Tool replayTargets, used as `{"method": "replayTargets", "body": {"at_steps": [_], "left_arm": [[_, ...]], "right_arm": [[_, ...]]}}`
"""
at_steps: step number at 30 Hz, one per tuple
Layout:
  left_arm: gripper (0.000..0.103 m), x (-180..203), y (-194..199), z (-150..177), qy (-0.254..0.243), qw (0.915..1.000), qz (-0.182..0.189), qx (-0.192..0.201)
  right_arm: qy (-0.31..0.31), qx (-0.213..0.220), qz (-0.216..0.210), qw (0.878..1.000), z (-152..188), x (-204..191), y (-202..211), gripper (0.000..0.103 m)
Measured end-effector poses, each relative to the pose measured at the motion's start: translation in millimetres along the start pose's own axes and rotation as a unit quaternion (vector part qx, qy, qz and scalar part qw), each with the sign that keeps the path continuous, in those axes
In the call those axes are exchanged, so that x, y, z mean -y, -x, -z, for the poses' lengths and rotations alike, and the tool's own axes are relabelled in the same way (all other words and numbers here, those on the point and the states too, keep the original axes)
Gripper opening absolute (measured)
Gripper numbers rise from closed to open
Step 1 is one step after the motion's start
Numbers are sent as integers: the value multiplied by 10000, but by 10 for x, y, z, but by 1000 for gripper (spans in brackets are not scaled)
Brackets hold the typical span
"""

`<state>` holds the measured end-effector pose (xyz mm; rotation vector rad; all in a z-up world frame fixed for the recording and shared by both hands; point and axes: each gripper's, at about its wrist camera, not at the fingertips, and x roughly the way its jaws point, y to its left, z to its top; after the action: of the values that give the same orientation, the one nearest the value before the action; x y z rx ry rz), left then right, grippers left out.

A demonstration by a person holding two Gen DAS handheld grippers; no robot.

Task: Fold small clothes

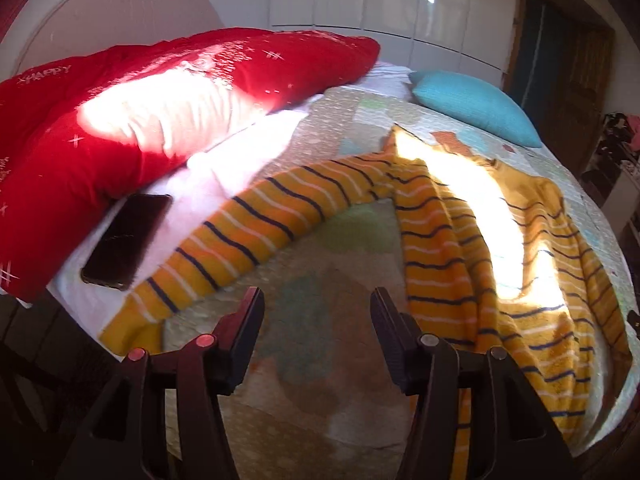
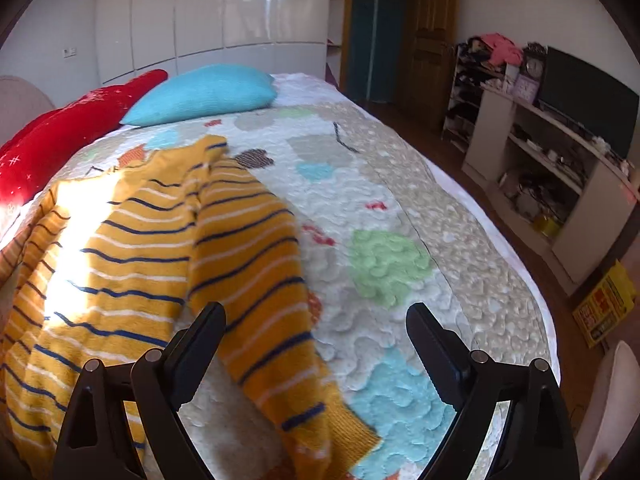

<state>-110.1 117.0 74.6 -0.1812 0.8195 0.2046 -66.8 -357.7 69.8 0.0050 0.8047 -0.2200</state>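
Both grippers sit closest to their lenses: the left gripper (image 1: 317, 304) has its jaws spread wide and holds nothing, and the right gripper (image 2: 316, 320) is likewise fully spread and holds nothing. All positions below are given relative to the striped sweater (image 1: 460, 240), the garment to be folded. It lies unfolded and rumpled on the quilted bedspread (image 2: 384, 216), with one sleeve (image 1: 224, 248) stretched out toward the left gripper's side and the other sleeve (image 2: 280, 312) running down between the right gripper's fingers, its cuff nearest the lens. A black phone (image 1: 126, 236) rests just beside the outstretched sleeve, touching or nearly touching it, partly under the edge of the red pillow (image 1: 140, 120). A teal pillow (image 2: 204, 94) lies beyond the sweater's collar end. Risk assessment: dragging the left-side sleeve inward may catch the phone and pull it toward the bed edge, because the two lie so close. The knit appears thick and loose, so a shallow pinch may take only one layer and leave the fold uneven. The bright sun patch across the sweater body washes out its edges, so the hem and shoulder line are hard to locate; a misjudged grasp point is likely there. Existing wrinkles, if not flattened first, would probably be locked into the fold.
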Motion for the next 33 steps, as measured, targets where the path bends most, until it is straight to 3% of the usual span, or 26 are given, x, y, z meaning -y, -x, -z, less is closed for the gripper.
{"method": "replayTargets", "body": {"at_steps": [3, 4, 5, 6, 7, 9, 10, 13, 15, 16, 18, 19, 20, 21, 23, 25, 26, 27, 28, 31, 33], "left_arm": [[54, 269, -133, 81, -254, 9990, 261, -271], [54, 336, -153, 91, -316, 9987, 266, -305], [54, 382, -148, 105, -362, 9985, 276, -307], [54, 413, -146, 100, -385, 9984, 266, -303], [54, 426, -142, 88, -381, 9986, 242, -290], [55, 412, -134, 60, -307, 9989, 220, -277], [55, 394, -130, 57, -262, 9990, 229, -290], [57, 325, -158, 62, -180, 9989, 233, -361], [58, 293, -210, 96, -116, 9983, 302, -475], [58, 283, -244, 122, -70, 9977, 386, -550], [58, 280, -318, 179, 16, 9960, 548, -699], [58, 288, -358, 215, 35, 9950, 640, -770], [58, 305, -401, 253, 44, 9937, 732, -851], [58, 319, -445, 295, 46, 9920, 839, -941], [58, 376, -498, 362, -14, 9904, 958, -994], [58, 457, -490, 401, -210, 9910, 940, -925], [49, 482, -475, 414, -268, 9904, 998, -919], [20, 497, -460, 422, -310, 9891, 1084, -945], [7, 509, -454, 429, -362, 9879, 1123, -1009], [7, 488, -381, 421, -427, 9892, 1025, -957], [7, 440, -314, 413, -397, 9914, 864, -894]], "right_arm": [[-127, -363, -249, 9989, 111, 138, -213, 92], [-204, -466, -610, 9968, 151, 143, -250, 77], [-317, -559, -1083, 9920, 184, 145, -271, 42], [-414, -707, -1504, 9852, 206, 140, -304, 26], [-461, -857, -1772, 9794, 222, 123, -336, 18], [-468, -825, -1854, 9781, 212, 165, -312, 15], [-460, -799, -1635, 9822, 184, 223, -305, 15], [-635, -500, -260, 9964, 33, 610, -299, 15], [-839, -336, 713, 9933, -83, 894, -301, 18], [-944, -317, 1033, 9897, -128, 993, -288, 25], [-1021, -297, 1339, 9853, -178, 1047, -178, 27], [-990, -234, 1266, 9867, -183, 995, -91, 36], [-934, -155, 1005, 9904, -168, 906, -2, 50], [-851, -111, 615, 9944, -126, 761, 90, 55], [-620, -217, -493, 9966, 19, 412, 201, 59], [-334, -633, -1772, 9816, 221, -14, 200, 59], [-191, -886, -2279, 9695, 348, -234, 191, 59], [-36, -1088, -2627, 9587, 465, -435, 181, 59], [141, -1198, -2763, 9535, 545, -611, 186, 59], [512, -1229, -2590, 9567, 705, -968, 221, 61], [525, -1158, -2590, 9575, 720, -1046, 237, 36]]}}
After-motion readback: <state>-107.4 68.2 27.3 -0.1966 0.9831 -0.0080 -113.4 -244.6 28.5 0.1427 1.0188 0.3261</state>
